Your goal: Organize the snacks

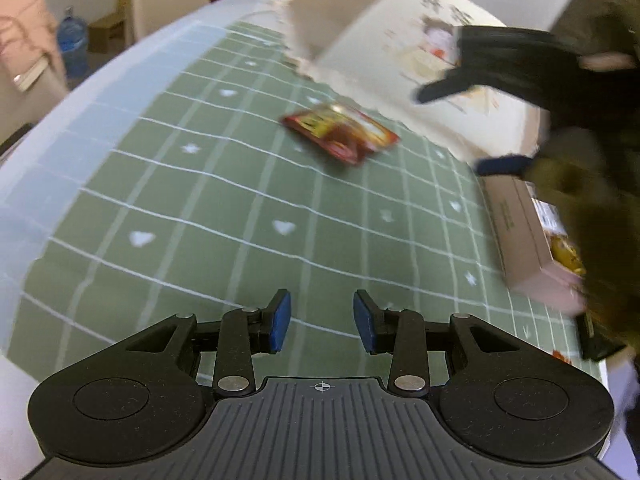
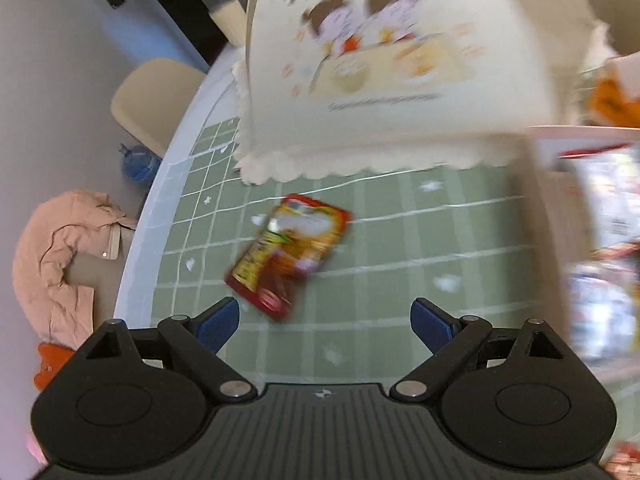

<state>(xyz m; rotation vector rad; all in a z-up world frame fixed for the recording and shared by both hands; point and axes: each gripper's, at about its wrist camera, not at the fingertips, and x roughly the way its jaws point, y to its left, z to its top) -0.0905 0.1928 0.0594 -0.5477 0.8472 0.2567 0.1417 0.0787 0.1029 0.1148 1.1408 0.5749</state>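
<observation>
While the red snack packet (image 2: pixel 289 255) lies flat on the worktop (image 2: pixel 400 240), right tongs (image 2: pixel 325 322) gape wide — left tongs (image 1: pixel 322 322) narrow, both empty.

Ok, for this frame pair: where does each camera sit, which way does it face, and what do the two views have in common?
Left wrist: sits on the left gripper, looking down along its empty, partly open fingers across the green grid mat; the right gripper shows at the right edge.
Right wrist: sits on the right gripper, angled down at the mat, its fingers wide open and empty.
Shared: the red snack packet lying flat on the mat, and the cream cartoon-printed container behind it.
</observation>
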